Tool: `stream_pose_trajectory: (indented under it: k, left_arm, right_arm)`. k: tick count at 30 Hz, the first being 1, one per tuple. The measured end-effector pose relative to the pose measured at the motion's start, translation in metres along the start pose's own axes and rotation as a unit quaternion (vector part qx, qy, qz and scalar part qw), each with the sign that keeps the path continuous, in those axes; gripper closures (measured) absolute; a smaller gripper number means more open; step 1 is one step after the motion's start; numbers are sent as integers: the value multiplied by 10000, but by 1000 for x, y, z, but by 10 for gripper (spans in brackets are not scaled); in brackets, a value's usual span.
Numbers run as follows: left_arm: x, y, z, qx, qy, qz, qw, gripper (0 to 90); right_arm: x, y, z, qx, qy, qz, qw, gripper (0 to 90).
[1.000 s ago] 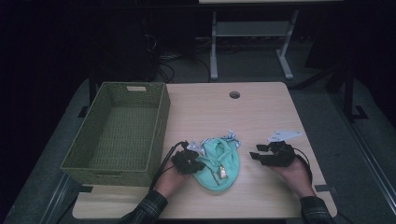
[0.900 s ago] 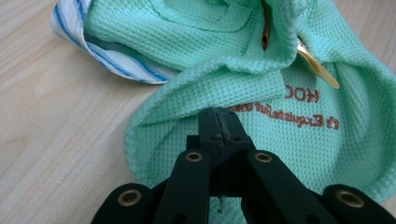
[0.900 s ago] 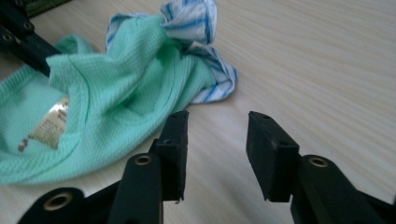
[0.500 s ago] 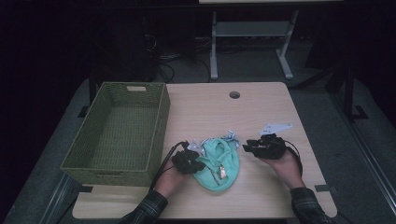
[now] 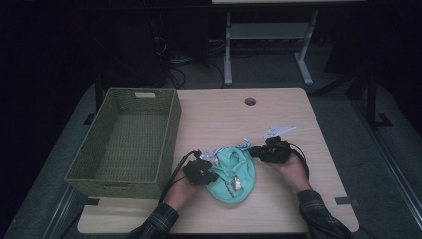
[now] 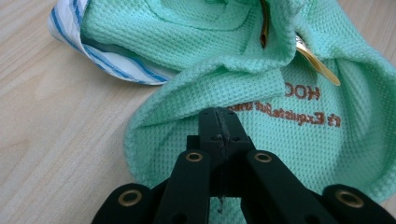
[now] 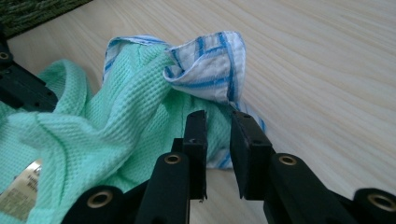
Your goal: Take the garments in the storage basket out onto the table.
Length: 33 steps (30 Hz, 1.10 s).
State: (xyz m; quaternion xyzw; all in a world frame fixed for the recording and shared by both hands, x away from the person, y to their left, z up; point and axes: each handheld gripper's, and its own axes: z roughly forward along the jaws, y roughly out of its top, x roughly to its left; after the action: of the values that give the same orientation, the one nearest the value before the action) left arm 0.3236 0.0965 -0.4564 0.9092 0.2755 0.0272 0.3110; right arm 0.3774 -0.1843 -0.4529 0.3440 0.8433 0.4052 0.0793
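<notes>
Green cloth [image 6: 261,70] pinched by left gripper [image 6: 219,122] (right gripper [image 7: 219,126] closing beside it)

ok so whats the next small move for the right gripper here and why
Probably ease the right gripper a little further onto the green cloth and finish closing. Its jaws have just been closing but a gap remains, with the cloth's edge just ahead of the tips. The left gripper is already shut on the cloth's opposite edge.

left tongs [image 6: 219,122]: jaws closed | right tongs [image 7: 218,122]: jaws narrowly apart, closing
</notes>
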Motion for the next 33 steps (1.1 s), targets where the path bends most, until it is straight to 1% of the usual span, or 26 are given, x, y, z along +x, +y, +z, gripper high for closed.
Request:
stream_pose_trajectory:
  k: [1, 2, 3, 4, 6, 7, 8, 10, 11, 12, 13, 14, 16, 19, 21, 23, 24, 25, 26, 29, 30, 31, 33]
  left_arm:
    - [0, 0, 0, -1, 3, -5, 10000, 895]
    - [0, 0, 0, 2, 2, 1, 10000, 895]
    - [0, 0, 0, 2, 2, 1, 10000, 895]
    - [0, 0, 0, -1, 0, -1, 10000, 895]
    - [0, 0, 0, 0, -2, -3, 10000, 895]
    - [0, 0, 0, 0, -2, -3, 10000, 895]
    - [0, 0, 0, 5, 0, -2, 10000, 895]
    - [0, 0, 0, 24, 11, 13, 10000, 895]
    - [0, 0, 0, 24, 11, 13, 10000, 895]
    - [-1, 1, 0, 26, 17, 24, 10000, 895]
    - [-1, 1, 0, 27, 19, 25, 10000, 895]
    - [-1, 1, 0, 26, 20, 27, 10000, 895]
    - [-1, 1, 0, 27, 22, 28, 10000, 895]
    - [-1, 1, 0, 43, 30, 43, 10000, 895]
    - [-1, 1, 0, 49, 29, 45, 10000, 895]
    - [-1, 1, 0, 45, 21, 32, 10000, 895]
    - [-1, 1, 0, 51, 23, 39, 10000, 895]
    - [-1, 1, 0, 51, 23, 39, 10000, 895]
    - [-2, 1, 0, 11, 27, -7, 10000, 895]
    - [-2, 1, 1, 8, 31, -7, 10000, 896]
    - [-2, 1, 1, 10, 37, -4, 10000, 895]
    - [-1, 1, 0, 58, 39, 50, 10000, 895]
    - [-1, 1, 0, 56, 38, 51, 10000, 895]
  right_arm:
    - [0, 1, 2, 10, 6, 36, 10000, 758]
    - [0, 1, 5, 27, 16, -4, 10000, 758]
    - [0, 1, 5, 27, 16, -4, 10000, 758]
    - [0, 1, 10, 71, 33, 26, 10000, 757]
    - [1, 1, 15, 133, 28, 5, 9999, 756]
    - [1, 1, 15, 133, 28, 5, 9999, 756]
    - [1, -1, 21, 210, 37, -7, 9998, 769]
    - [1, -3, 25, 285, 11, -35, 9996, 800]
    - [1, -3, 25, 285, 11, -35, 9996, 800]
    - [2, -4, 25, 245, -38, -27, 9997, 847]
    - [2, -4, 25, 282, -47, -47, 9996, 862]
    - [2, -5, 25, 245, -55, -70, 9997, 880]
    - [1, -5, 25, 233, -60, -34, 9997, 892]
    - [2, -5, 23, 216, -82, -54, 9997, 898]
    - [2, -4, 19, 173, -74, -41, 9998, 900]
    - [1, -3, 17, 129, -88, -88, 9998, 900]
    - [1, -2, 12, 98, -114, -47, 9999, 900]
    - [1, -2, 12, 98, -114, -47, 9999, 900]
    - [0, -2, 9, 87, -172, -61, 9998, 900]
    - [-1, -2, 7, 75, -215, -81, 9997, 900]
    - [-3, -2, 4, 71, -263, -55, 9996, 900]
    - [-4, -2, 2, 69, -299, -61, 9995, 900]
    - [-6, -3, -1, 47, -368, -42, 9993, 900]
